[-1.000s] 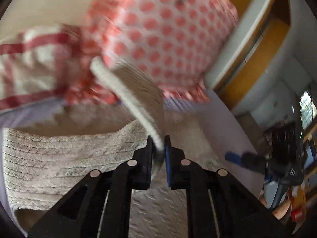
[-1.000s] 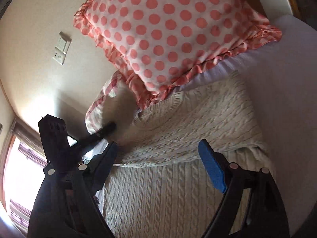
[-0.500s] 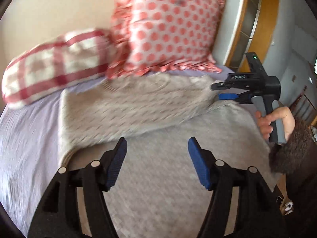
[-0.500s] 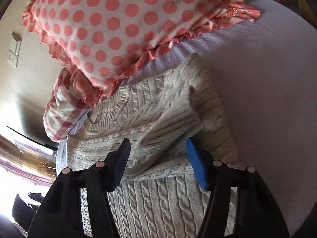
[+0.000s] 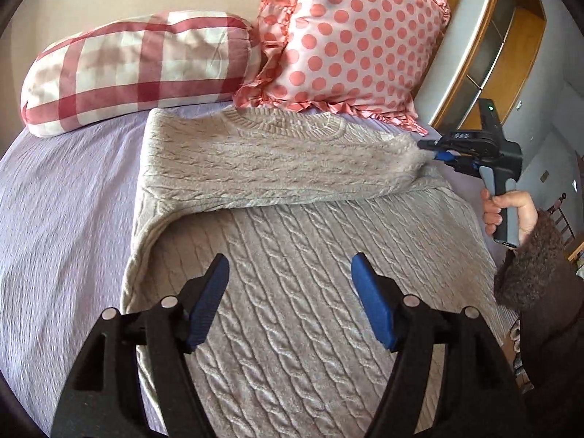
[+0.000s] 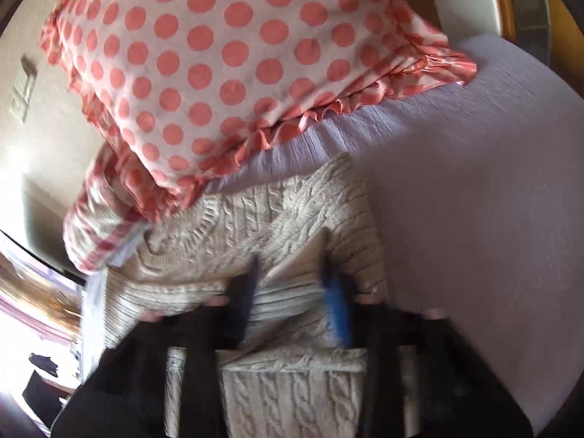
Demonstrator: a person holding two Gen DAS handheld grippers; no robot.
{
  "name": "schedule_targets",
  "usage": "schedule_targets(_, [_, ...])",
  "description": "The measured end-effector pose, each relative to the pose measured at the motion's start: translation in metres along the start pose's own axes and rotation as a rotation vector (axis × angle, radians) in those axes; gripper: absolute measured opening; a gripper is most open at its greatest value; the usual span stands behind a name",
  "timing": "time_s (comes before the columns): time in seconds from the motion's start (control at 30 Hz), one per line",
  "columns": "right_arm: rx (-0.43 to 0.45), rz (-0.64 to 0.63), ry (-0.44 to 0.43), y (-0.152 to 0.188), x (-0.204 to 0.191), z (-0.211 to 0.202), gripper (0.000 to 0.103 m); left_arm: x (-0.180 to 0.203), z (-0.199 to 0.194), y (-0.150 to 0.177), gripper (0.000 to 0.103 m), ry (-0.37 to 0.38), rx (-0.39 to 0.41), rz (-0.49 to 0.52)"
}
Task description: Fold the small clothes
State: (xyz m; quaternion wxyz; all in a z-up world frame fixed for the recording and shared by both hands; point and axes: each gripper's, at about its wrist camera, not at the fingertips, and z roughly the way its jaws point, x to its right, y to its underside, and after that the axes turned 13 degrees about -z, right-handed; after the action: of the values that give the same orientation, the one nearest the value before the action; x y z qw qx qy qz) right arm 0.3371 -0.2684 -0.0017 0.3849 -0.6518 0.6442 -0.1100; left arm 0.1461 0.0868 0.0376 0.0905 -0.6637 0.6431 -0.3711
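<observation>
Sweater (image 5: 277,168) is the landmark here, a cream cable-knit spread on the lilac bedsheet (image 5: 62,197), one sleeve folded across its chest below the ribbed collar. Left of the sweater, bare sheet runs off to the frame's edge. Behind its left shoulder sits the red-checked pillow (image 5: 138,69), and behind the collar leans the pink polka-dot pillow (image 5: 350,40), its frill just touching the knit. Over the sweater's lower body hangs the left gripper (image 5: 290,292), jaws opening, blue pads well apart with nothing but air between them, clear of the wool. The hem is cut off under its black arms, so where the garment ends is anyone's guess. At the sweater's right shoulder the right gripper (image 5: 432,149) comes in, jaws closing, its tips buried in the fuzzy sleeve end. From the right wrist view that right gripper (image 6: 292,284) is badly smeared by blur, a fold of knit bunched between the dark fingers, pads apparently pressing on it, though the contact itself is hard to make out. Right of the sweater, the person's hand (image 5: 511,211) wraps the grey handle, a furry brown cuff (image 5: 533,259) hiding the wrist. Beyond that, wooden shelving (image 5: 507,51) curves along the wall behind the bed's corner; a light switch (image 6: 23,87) shows, blurred, on the cream wall behind the dotted pillow.
</observation>
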Motion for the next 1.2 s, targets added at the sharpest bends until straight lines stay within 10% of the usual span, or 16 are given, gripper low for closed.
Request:
schedule_targets(0.2, [0.15, -0.078, 0.086, -0.027, -0.017, -0.019, 0.016, 0.008, 0.002, -0.001, 0.073, -0.011, 0.016, 0.03])
schedule_targets(0.33, [0.13, -0.059, 0.092, -0.026, -0.009, -0.021, 0.068, 0.005, 0.003, -0.001, 0.073, -0.013, 0.014, 0.02])
schedule_targets(0.7, [0.004, -0.095, 0.015, 0.01, 0.001, -0.009, 0.044, 0.007, 0.005, 0.001, 0.078, -0.005, 0.006, 0.025])
schedule_targets(0.83, [-0.009, -0.118, 0.053, 0.009, 0.0, -0.001, 0.009, 0.009, 0.005, 0.002, 0.078, -0.01, 0.002, 0.028])
schedule_targets(1.07, [0.183, -0.154, -0.001, -0.007, -0.04, -0.081, 0.008, 0.007, 0.008, -0.001, 0.08, -0.007, 0.008, 0.02])
schedule_targets(1.2, [0.078, -0.212, 0.195, -0.022, -0.05, -0.044, 0.011, 0.01, 0.009, -0.003, 0.08, -0.001, 0.006, 0.01])
